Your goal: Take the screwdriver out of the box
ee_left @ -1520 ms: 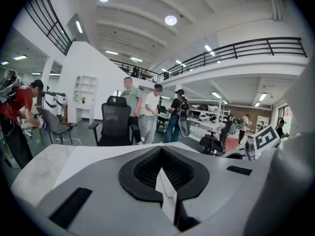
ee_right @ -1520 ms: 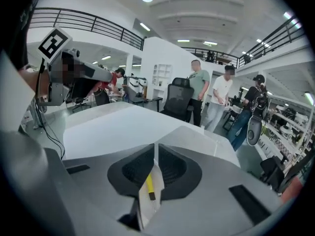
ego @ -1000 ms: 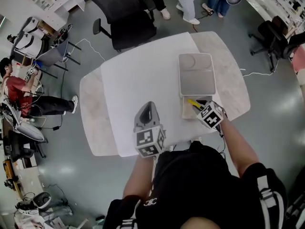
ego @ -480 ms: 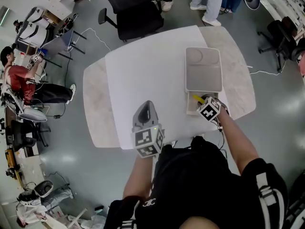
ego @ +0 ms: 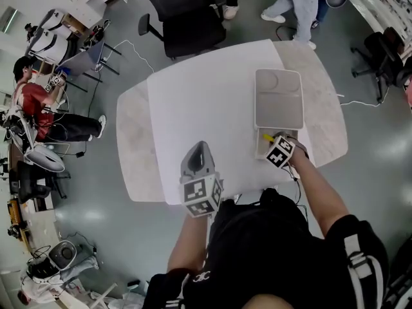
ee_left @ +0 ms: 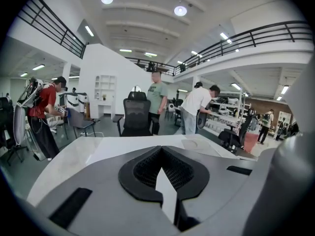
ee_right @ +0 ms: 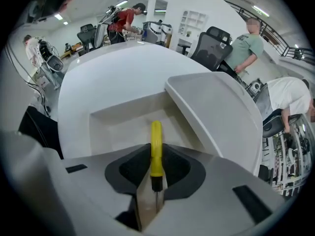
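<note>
A yellow-handled screwdriver point(ee_right: 156, 146) is clamped between the jaws of my right gripper point(ee_right: 151, 188), its handle pointing forward over the open white box point(ee_right: 123, 119). In the head view the screwdriver point(ego: 268, 137) sticks out of the right gripper point(ego: 275, 143) above the near end of the box point(ego: 260, 152), at the table's right side. The box's lid point(ego: 279, 98) lies folded back beyond it. My left gripper point(ego: 199, 150) hovers at the table's front edge, shut with nothing in it; its jaws point(ee_left: 165, 181) meet over the white tabletop.
The white table point(ego: 193, 102) stands on a grey floor. A black office chair point(ego: 183, 18) stands at its far side. People stand beyond the table point(ego: 296, 2), and another person is at the far left point(ego: 38, 105). A second chair point(ego: 380, 56) stands at the right.
The right gripper keeps the screwdriver and has shifted slightly left over the box. The left gripper has stayed at the front edge. The head camera has drifted a little.
</note>
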A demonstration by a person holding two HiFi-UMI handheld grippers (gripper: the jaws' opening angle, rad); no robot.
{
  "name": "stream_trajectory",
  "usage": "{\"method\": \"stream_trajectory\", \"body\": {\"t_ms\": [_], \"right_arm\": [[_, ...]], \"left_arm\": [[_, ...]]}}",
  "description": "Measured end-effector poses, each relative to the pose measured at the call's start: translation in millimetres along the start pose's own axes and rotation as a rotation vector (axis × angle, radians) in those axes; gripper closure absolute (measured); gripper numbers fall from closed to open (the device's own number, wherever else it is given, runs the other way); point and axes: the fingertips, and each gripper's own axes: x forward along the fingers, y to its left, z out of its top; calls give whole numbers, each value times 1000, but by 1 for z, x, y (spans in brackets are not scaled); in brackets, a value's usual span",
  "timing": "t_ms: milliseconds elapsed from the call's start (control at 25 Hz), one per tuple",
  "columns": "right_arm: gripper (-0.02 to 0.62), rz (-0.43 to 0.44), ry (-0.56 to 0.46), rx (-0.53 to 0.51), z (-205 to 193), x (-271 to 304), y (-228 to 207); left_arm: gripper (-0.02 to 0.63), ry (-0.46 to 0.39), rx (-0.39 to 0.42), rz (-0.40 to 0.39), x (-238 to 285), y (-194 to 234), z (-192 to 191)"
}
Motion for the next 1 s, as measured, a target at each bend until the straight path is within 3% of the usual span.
{"method": "stream_trajectory", "body": {"t_ms": [520,840,1000], "right_arm": [[526,-54,-112,-6,22,-54,3],[526,-159,-288,168,35,-111,-18],[526,-276,-458,302,44,-153,-41]], "left_arm": [[592,-48,31,-86,1,-14,20],[592,-72,61,-162,0,-31,27],[592,-91,80,-211,4,-43,34]]}}
